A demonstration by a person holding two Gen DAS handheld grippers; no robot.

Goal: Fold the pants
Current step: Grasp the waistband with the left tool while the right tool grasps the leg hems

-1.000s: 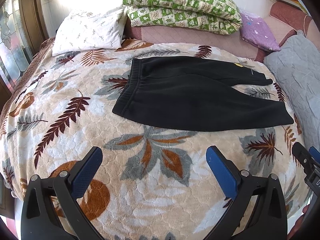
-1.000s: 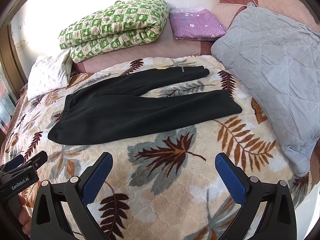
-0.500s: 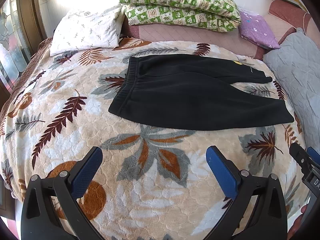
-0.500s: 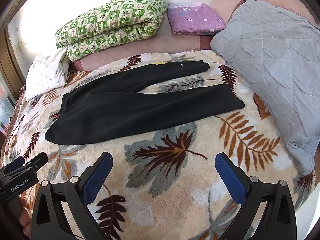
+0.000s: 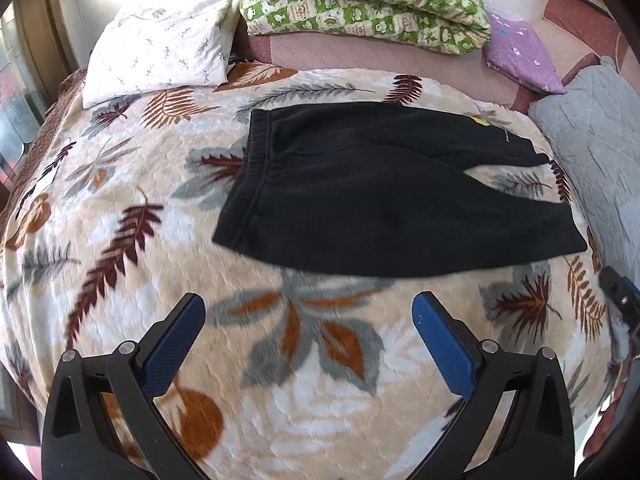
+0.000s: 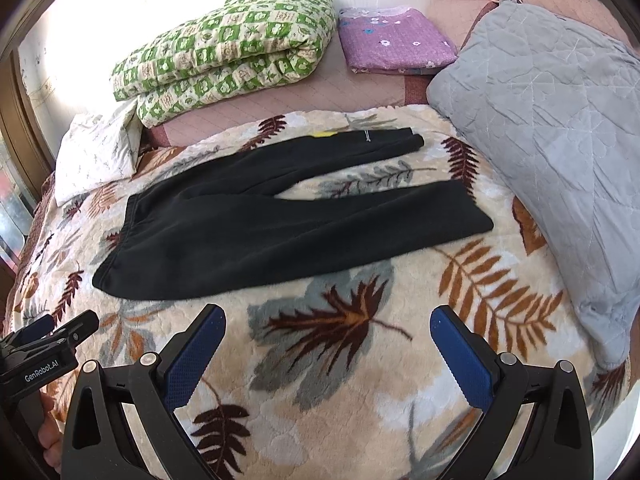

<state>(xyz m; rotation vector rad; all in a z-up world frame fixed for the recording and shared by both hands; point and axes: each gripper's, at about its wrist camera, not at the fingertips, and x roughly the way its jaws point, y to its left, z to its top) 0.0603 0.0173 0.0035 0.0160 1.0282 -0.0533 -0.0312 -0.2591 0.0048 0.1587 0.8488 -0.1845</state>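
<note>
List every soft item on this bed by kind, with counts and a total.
Black pants: 1
Leaf-print blanket: 1
Folded green checked quilt: 1
Folded purple floral cloth: 1
White pillow: 1
Grey quilted cushion: 1
Total: 6

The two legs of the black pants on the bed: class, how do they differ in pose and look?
1. The near leg looks broad and lies flat; the far leg looks narrower.
2. The far leg carries a yellow tag; the near leg shows none.
Shared: both are black, unfolded, and spread apart from one waistband.
</note>
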